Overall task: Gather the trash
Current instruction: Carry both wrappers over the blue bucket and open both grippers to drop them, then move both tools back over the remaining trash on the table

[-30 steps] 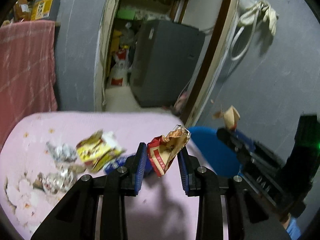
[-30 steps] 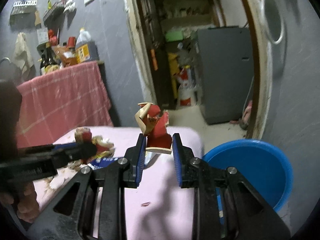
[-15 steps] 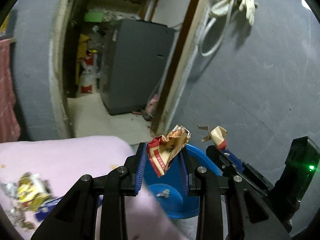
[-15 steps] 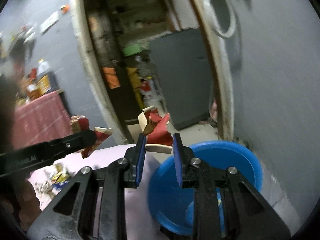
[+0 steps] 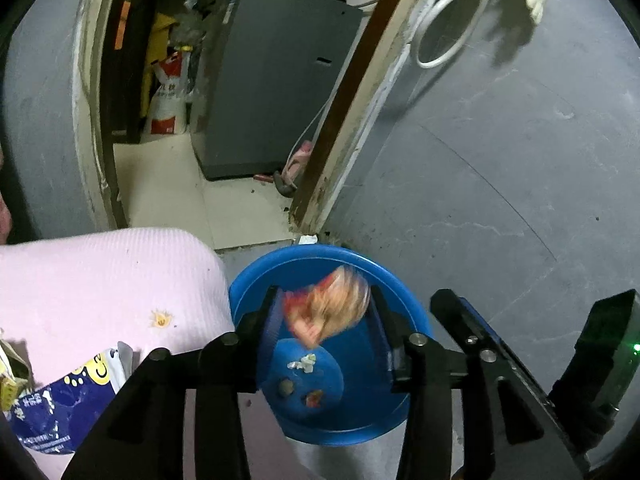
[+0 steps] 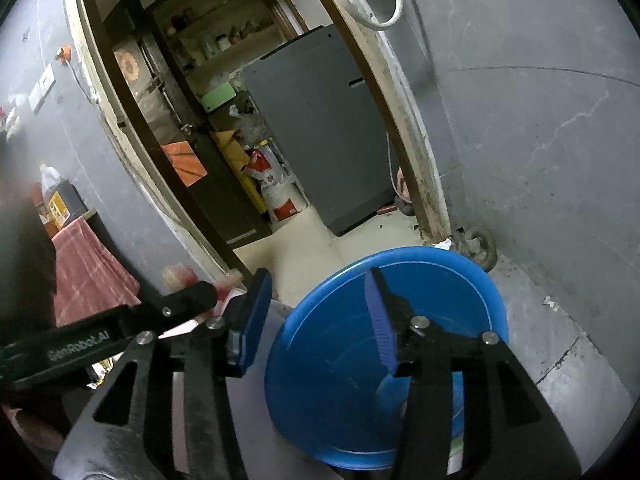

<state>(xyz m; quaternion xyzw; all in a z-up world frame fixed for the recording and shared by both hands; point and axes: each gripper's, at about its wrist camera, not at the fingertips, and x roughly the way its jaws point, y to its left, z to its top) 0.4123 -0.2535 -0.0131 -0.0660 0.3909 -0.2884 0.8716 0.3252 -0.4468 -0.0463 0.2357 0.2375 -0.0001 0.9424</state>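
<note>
Grey cabinet (image 5: 276,80) past doorway, white sack (image 5: 168,100) beside it, hose (image 5: 448,36) on wall

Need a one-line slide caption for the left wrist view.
Left gripper open above the blue basin, a blurred red-and-tan wrapper between its fingers, mid-drop.

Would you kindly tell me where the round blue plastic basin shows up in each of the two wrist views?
Left wrist view: the round blue plastic basin sits lower centre, behind the left gripper.
Right wrist view: the basin fills the lower centre-right, behind the right gripper.
Shared landmark: the grey cabinet in the doorway.
</note>
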